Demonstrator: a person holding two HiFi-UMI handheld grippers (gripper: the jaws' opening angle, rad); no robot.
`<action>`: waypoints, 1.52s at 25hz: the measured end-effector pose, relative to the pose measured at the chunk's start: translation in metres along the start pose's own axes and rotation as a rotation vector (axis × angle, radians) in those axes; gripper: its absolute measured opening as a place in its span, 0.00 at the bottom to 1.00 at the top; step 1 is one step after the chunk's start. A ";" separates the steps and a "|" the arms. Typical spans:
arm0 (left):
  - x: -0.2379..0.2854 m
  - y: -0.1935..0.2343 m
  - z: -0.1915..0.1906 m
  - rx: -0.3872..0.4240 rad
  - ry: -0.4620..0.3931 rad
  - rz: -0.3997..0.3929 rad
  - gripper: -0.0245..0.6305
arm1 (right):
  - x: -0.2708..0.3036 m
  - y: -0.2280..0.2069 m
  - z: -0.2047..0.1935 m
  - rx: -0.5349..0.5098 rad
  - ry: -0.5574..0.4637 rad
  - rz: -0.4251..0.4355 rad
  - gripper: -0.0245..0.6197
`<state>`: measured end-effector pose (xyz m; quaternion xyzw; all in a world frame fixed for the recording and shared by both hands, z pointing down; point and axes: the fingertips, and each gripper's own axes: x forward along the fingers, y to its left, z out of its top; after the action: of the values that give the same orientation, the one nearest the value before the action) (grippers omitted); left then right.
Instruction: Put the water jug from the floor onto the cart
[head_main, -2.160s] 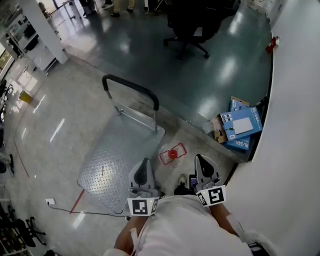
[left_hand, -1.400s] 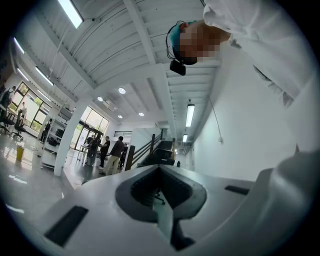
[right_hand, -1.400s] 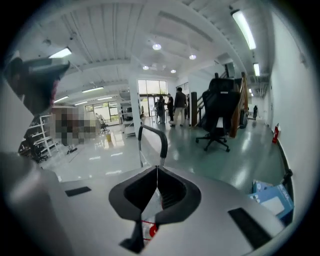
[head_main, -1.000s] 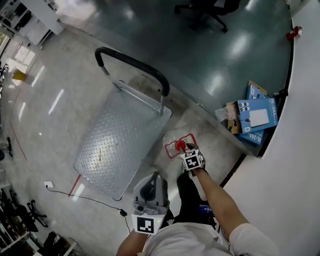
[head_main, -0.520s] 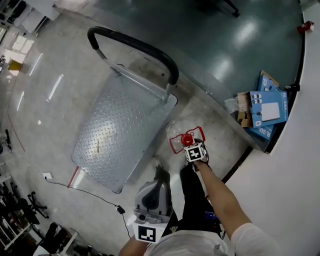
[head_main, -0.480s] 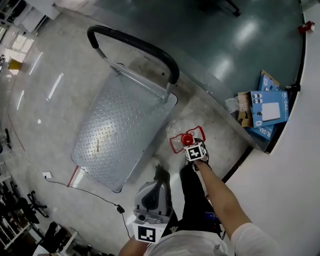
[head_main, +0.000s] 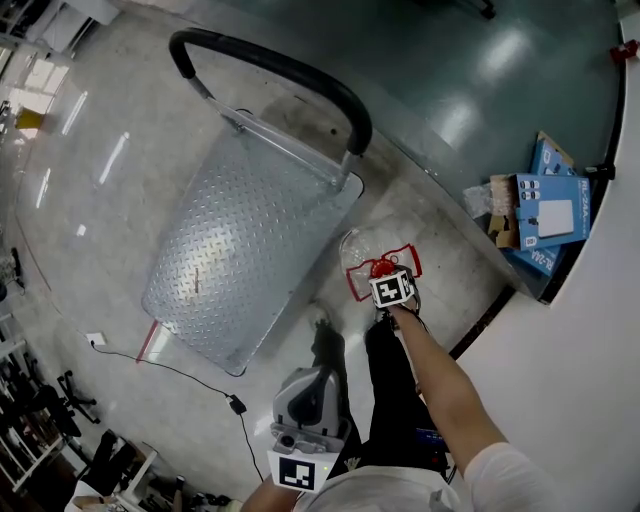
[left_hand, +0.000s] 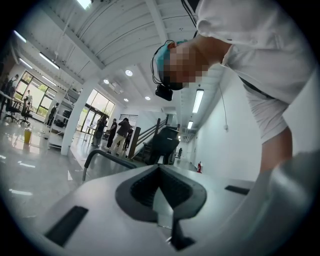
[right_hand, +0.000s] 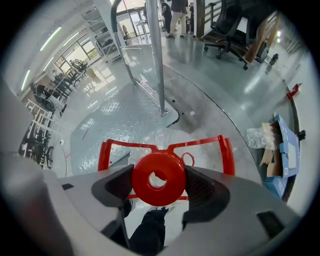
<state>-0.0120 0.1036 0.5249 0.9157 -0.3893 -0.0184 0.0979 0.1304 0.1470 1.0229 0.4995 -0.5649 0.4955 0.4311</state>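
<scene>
The water jug (head_main: 356, 248) is clear plastic with a red cap and a red carry handle. It stands on the floor just off the near right corner of the cart (head_main: 230, 250), a steel deck with a black push handle (head_main: 270, 70). My right gripper (head_main: 385, 277) points down over the jug's top. In the right gripper view the red cap (right_hand: 159, 179) fills the space between the jaws of that gripper (right_hand: 159, 186), which are opening, and the pads do not squeeze it. My left gripper (head_main: 318, 375) hangs by the person's leg, shut and empty (left_hand: 161, 172).
Blue cardboard boxes (head_main: 555, 215) and packing scraps lie against the curved white wall at the right. A black cable (head_main: 190, 375) runs over the floor near the cart's front corner. Several people (left_hand: 115, 132) and an office chair (right_hand: 227, 30) are far off.
My right gripper has reached out and gone down onto the jug's cap, and its jaws have spread. The left gripper has sunk lower beside the leg. The jug and the cart have not moved.
</scene>
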 end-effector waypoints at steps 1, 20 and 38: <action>0.000 0.002 -0.002 -0.005 0.001 0.006 0.04 | 0.002 0.000 0.001 -0.004 0.000 0.000 0.50; -0.013 0.000 0.032 0.028 -0.050 0.052 0.04 | -0.070 0.018 -0.002 -0.171 0.021 0.006 0.51; -0.035 -0.015 0.114 0.084 -0.161 0.228 0.04 | -0.217 0.054 0.019 -0.386 -0.007 0.074 0.51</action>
<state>-0.0383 0.1200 0.4085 0.8644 -0.4978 -0.0645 0.0296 0.1047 0.1581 0.7996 0.3879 -0.6690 0.3919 0.4984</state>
